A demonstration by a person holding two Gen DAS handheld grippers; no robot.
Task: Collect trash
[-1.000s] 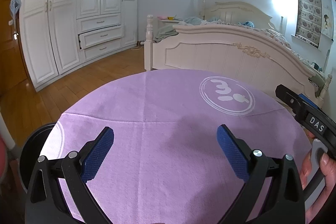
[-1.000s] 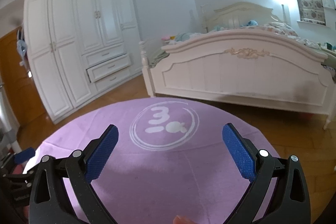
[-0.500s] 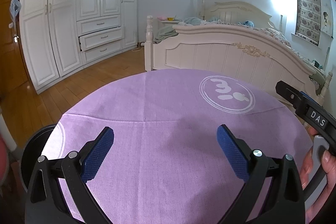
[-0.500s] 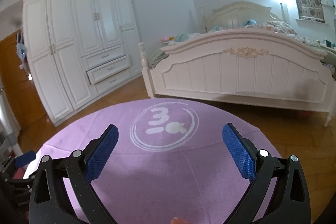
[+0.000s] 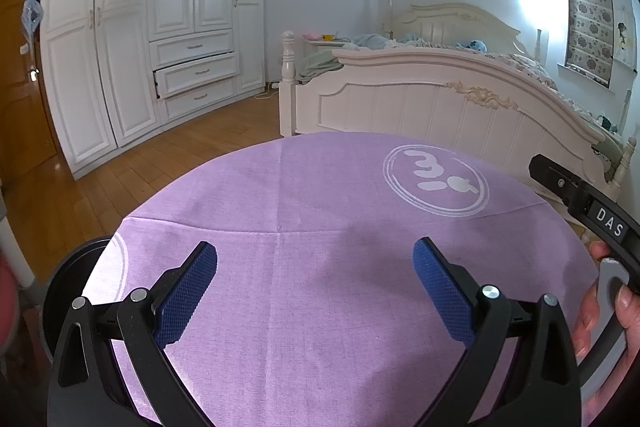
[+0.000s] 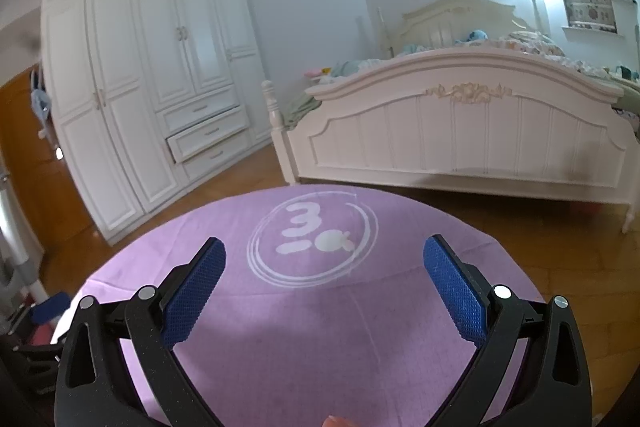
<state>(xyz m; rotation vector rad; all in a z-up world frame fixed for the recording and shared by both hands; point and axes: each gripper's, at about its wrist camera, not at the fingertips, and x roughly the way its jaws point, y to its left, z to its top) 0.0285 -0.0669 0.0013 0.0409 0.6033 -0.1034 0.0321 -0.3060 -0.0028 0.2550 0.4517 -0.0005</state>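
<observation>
My left gripper [image 5: 315,247] is open above a round table with a purple cloth [image 5: 280,195], and nothing sits between its blue pads [image 5: 188,287]. My right gripper [image 6: 325,246] is also open and empty. It hovers over the same purple cloth [image 6: 360,327], just short of the white circular logo [image 6: 312,239]. In the left wrist view the right tool's black body [image 5: 580,203], labelled DAS, enters from the right edge, held by a hand [image 5: 612,311]. No piece of trash shows on the cloth in either view.
A dark round container [image 5: 66,279] sits low beside the table's left edge. Past the table are the wooden floor [image 5: 140,171], a cream bed footboard [image 6: 460,131] and a white wardrobe [image 5: 132,27] with one drawer [image 5: 196,75] pulled out.
Almost nothing has moved. The right tool has lifted slightly in the left wrist view, and the right wrist view has drifted a little. Both grippers stay open.
</observation>
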